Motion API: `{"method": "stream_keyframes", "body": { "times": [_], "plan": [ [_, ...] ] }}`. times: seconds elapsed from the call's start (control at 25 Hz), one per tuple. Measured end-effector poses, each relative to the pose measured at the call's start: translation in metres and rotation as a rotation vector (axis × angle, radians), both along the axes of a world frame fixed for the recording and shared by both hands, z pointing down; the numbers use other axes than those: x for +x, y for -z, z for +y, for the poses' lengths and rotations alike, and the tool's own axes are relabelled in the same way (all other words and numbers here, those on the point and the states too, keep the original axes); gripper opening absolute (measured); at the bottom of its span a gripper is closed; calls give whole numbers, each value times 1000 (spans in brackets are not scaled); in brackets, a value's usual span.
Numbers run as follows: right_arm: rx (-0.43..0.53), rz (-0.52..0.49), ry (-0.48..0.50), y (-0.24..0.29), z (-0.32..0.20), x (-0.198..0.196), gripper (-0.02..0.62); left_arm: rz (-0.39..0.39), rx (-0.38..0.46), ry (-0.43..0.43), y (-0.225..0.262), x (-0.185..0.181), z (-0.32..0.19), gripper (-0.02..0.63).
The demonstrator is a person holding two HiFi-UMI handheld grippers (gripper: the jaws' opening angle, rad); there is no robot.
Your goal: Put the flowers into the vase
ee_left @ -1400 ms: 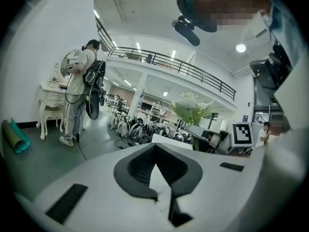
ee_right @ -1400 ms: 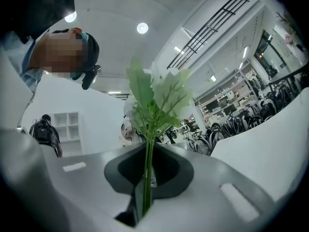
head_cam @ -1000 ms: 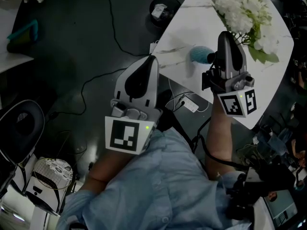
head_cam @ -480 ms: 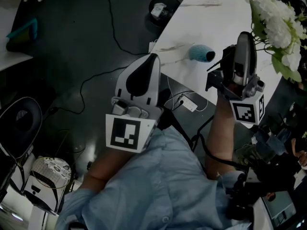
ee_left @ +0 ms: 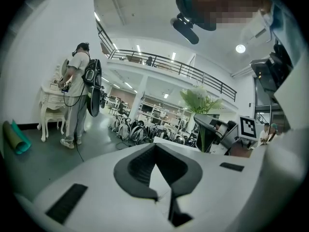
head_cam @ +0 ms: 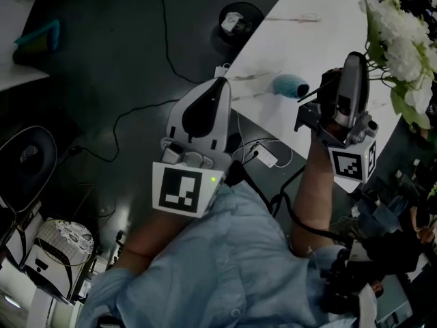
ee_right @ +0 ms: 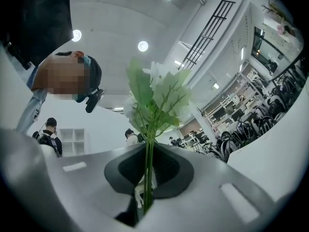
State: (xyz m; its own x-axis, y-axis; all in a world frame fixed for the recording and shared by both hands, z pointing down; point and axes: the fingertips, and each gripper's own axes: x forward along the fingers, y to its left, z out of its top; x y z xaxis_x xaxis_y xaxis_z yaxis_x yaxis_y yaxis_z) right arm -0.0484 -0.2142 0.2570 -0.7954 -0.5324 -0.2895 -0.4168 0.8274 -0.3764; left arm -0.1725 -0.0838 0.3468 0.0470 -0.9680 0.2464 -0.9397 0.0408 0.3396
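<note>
Vase (head_cam: 290,85) on table (head_cam: 307,36), left of flowers (head_cam: 399,43) in right gripper (head_cam: 354,63)

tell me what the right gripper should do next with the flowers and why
Probably swing the right gripper left toward the teal vase and line the stem ends up with its dark mouth. Its jaws are clamped on the green stems of the flowers, which are up by the right edge of the white table, while the vase sits apart, left of that gripper.

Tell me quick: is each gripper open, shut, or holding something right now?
Left gripper: closed, nothing between its jaws.
Right gripper: closed on the flower stems.
</note>
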Motion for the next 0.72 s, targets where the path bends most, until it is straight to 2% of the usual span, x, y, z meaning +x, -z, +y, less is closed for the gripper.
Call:
{"method": "stream_keyframes", "body": {
  "times": [0.6, 0.72],
  "plan": [
    [-16, 1, -8, -21, 0, 13, 9, -2, -50, -34, -2, 10, -9, 5],
    [-1, -14, -11, -12, 1, 7, 9, 0, -57, -39, -3, 6, -8, 5]
  ]
}}
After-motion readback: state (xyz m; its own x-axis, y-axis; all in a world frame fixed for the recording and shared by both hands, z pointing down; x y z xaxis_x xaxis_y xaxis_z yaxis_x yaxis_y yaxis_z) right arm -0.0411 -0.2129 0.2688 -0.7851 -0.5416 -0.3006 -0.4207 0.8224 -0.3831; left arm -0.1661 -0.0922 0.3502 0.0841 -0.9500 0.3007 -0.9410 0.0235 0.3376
